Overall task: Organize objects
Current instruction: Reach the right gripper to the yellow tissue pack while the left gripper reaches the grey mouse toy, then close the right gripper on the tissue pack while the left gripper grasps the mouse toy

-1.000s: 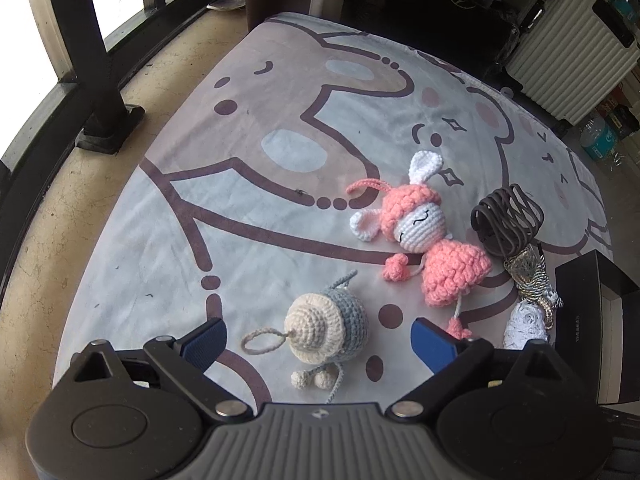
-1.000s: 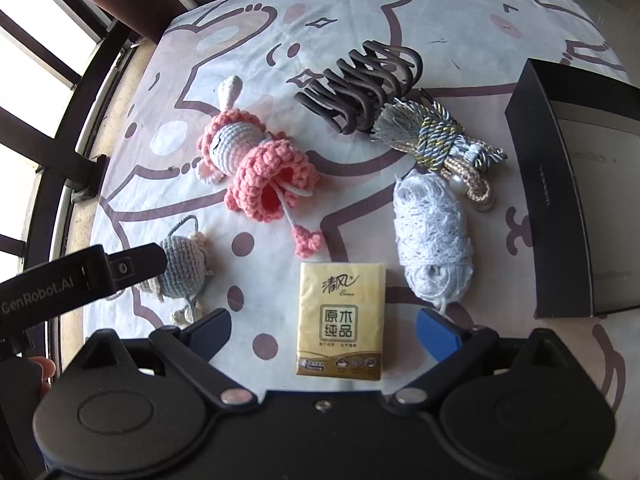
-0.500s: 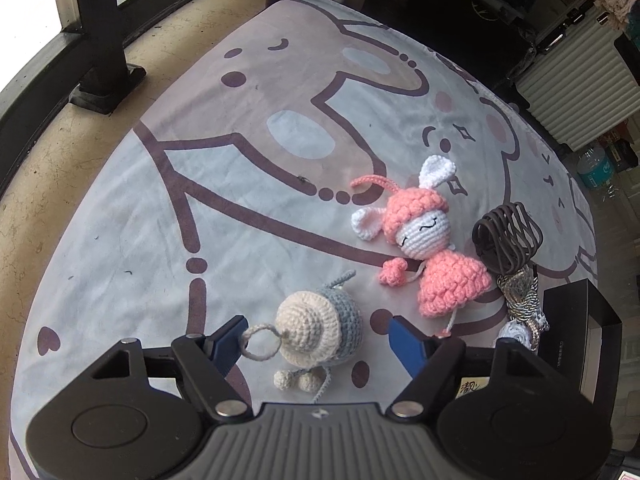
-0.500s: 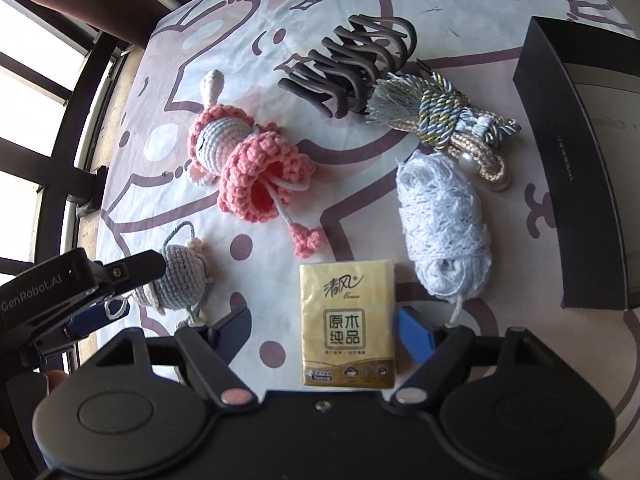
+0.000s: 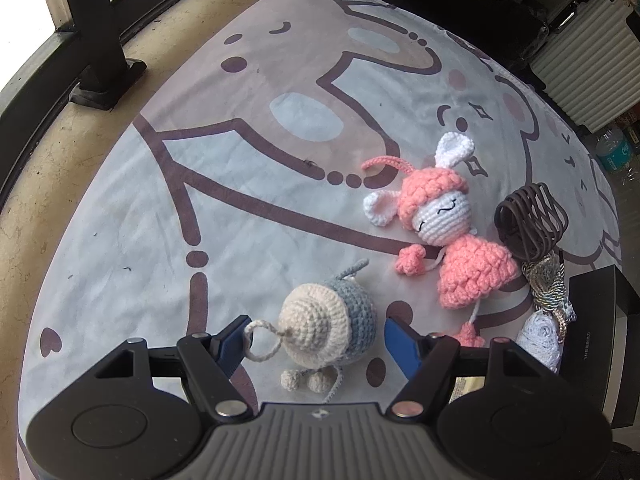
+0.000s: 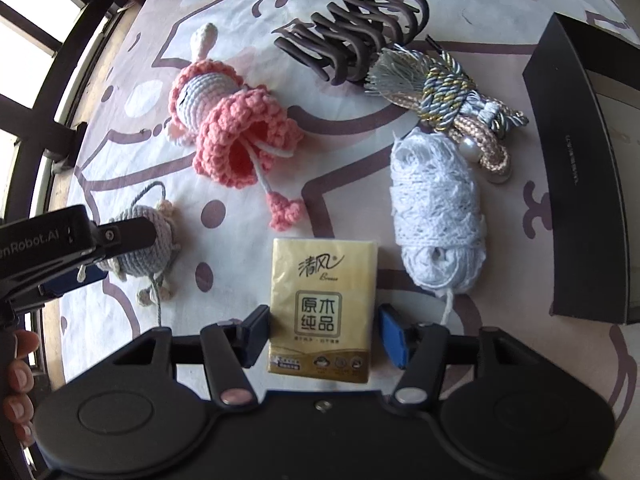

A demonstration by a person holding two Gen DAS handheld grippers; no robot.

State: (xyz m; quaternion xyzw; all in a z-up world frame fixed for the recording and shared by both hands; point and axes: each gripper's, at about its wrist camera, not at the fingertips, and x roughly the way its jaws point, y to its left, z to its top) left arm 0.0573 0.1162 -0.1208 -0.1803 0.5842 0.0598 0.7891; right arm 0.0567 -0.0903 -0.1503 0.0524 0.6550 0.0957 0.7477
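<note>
The small grey-and-cream crochet toy (image 5: 328, 328) lies on the cartoon-printed cloth (image 5: 240, 208) covering the bench, its cream face turned toward the left wrist camera and its yarn loop (image 5: 262, 340) trailing toward the left-side finger. The left gripper (image 5: 316, 340) is low over the cloth and aimed forward, its blue-padded fingers (image 5: 402, 346) spread to either side of the toy; the loop end sits just beside one pad, but whether either pad touches the toy's body I cannot tell. In the right wrist view the same gripper (image 6: 76, 264) comes in from the left edge, with bare fingertips of the person's hand (image 6: 18, 384) showing below it.

The yellow tissue pack (image 6: 322, 312) lies flat just ahead of the right gripper (image 6: 320, 334), its near end between the spread fingers (image 6: 390, 336); one finger sits right against the pack's edge (contact is unclear), the other stands slightly off.

Beyond the grey toy lies the pink crochet bunny doll (image 5: 444, 236) on its side. Beside it is a brown claw hair clip (image 6: 356, 32), touching a grey and gold tassel cord (image 6: 444, 92), which in turn lies against a roll of white lace (image 6: 438, 216). A black box (image 6: 580, 168) stands at the far right of the cloth, well apart from the toys.
</note>
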